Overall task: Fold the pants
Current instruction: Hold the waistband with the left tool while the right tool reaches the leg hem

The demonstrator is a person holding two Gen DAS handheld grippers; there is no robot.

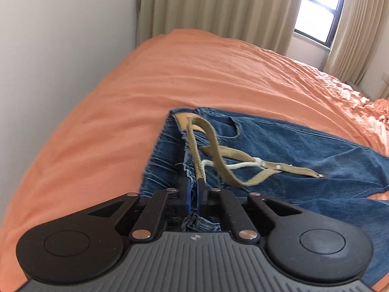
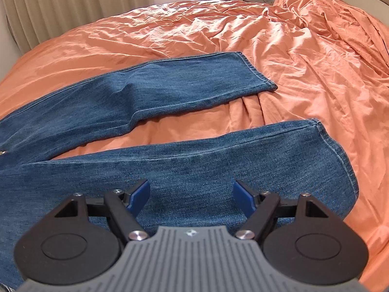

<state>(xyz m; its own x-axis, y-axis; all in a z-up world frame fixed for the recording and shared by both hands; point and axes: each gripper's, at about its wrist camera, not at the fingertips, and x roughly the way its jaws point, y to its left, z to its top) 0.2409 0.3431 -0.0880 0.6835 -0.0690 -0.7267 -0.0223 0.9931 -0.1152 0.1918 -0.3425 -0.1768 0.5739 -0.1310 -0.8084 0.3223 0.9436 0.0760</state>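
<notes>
No readable text, labels or numbers anywhere

The pants [image 2: 170, 170] are of blue denim, a little faded in places, with seams of a lighter blue, and their drawstring [image 1: 218, 150] is khaki with a thin white cord [image 1: 231, 166] tied on it. The bed sheet [image 2: 291, 60] under them is plain orange, without any pattern, and the curtains [image 1: 218, 7] behind are beige with vertical folds. Both grippers, the left gripper [image 1: 193, 187] and the right gripper [image 2: 190, 189], are black with blue pads and a grey ribbed cover.
</notes>
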